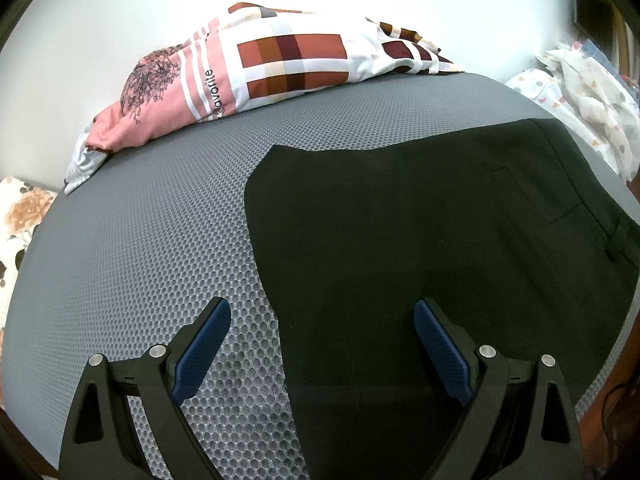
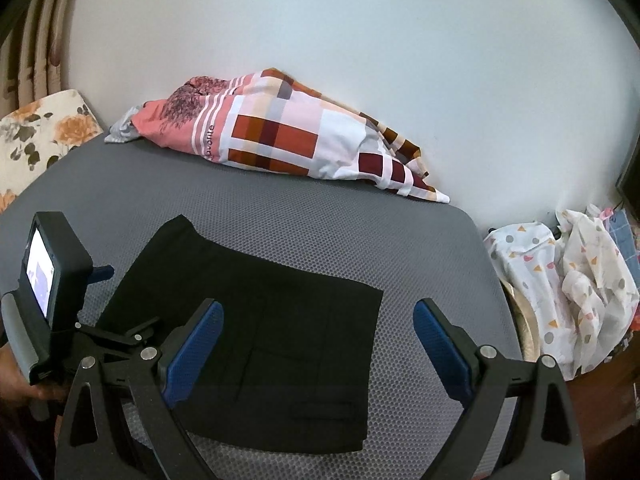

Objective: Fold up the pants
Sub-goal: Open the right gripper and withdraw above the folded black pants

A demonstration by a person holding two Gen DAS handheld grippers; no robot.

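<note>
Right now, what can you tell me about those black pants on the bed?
The black pants lie flat on the grey mesh mattress, already folded into a compact, roughly rectangular stack. The fabric looks smooth and matte, like dress trousers. A stitched back pocket outline and a belt loop show near the waistband end. The edges look fairly straight, with few wrinkles. Both grippers hover open above them, the left gripper and the right gripper; neither appears to grip the cloth.

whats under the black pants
The black pants lie flat on the grey mesh mattress, which shows all around them. Anything between the folded layers is covered.
</note>
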